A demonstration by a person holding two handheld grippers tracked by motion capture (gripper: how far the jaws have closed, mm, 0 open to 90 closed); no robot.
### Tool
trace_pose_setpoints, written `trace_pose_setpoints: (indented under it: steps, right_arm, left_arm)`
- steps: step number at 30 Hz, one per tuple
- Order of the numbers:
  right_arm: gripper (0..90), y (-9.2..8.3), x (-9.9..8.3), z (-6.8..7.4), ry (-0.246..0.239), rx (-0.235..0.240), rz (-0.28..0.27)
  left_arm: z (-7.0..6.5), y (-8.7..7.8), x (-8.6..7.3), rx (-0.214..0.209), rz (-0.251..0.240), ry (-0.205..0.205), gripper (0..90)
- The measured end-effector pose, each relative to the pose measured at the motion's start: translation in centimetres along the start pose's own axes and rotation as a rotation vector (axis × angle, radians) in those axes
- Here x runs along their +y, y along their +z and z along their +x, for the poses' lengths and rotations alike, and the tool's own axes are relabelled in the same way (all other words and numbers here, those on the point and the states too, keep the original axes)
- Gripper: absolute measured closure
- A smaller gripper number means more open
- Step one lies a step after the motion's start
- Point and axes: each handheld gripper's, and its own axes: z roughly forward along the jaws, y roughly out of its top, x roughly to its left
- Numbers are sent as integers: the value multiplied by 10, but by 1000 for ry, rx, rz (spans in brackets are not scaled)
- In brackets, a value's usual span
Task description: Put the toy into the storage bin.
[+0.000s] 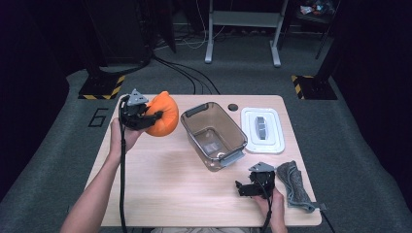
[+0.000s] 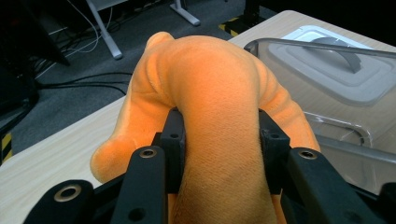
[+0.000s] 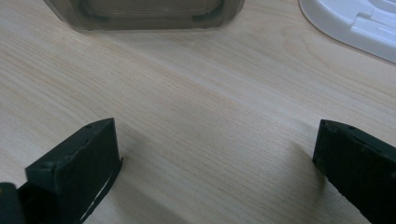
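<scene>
The left hand-held gripper pinched the orange plush toy, carried left of the clear bin; next, lowering it inside. The right hand-held gripper sat spread.

The table was evenly lit from overhead, while the surrounding floor fell off into near darkness. Shadows on the table were soft and short. The high view was slightly soft throughout. In the left gripper view, the orange plush toy was sharp and the background blurred. In the right gripper view, the fingers were dark and out of focus.
</scene>
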Motion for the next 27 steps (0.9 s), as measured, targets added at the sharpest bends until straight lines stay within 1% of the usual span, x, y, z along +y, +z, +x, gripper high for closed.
trace_pose_setpoints:
  steps: [8, 10, 14, 15, 16, 18, 21, 22, 24, 27]
  right_arm:
    - [0, 0, 0, 0, 3, -2, -2]
    - [0, 0, 0, 1, 8, -1, -3]
    - [0, 0, 0, 0, 4, -2, -1]
    - [0, 0, 0, 0, 4, -2, -1]
    - [0, 0, 0, 0, 4, -2, -1]
    - [0, 0, 0, 1, 7, -3, -5]
    - [0, 0, 0, 0, 2, -3, -2]
    - [0, 0, 0, 0, 5, -2, -2]
    - [0, 0, 0, 1, 8, -1, -4]
    - [0, 0, 0, 0, 3, -2, -2]
  left_arm:
    - [-9, 10, 19, -25, -6, 18, 627]
    - [-13, 14, 24, -24, -20, 14, 627]
    - [-18, 19, 32, -40, -19, 16, 625]
    - [-20, 20, 35, -44, -16, 23, 624]
    - [-22, 22, 37, -47, -19, 19, 623]
    - [-25, 27, 42, -51, -21, 34, 622]
    - [-31, 32, 47, -58, -23, 31, 620]
    - [-33, 34, 49, -59, -22, 38, 620]
    - [-35, 38, 51, -67, -18, 38, 619]
    - [-40, 44, 53, -77, -18, 31, 616]
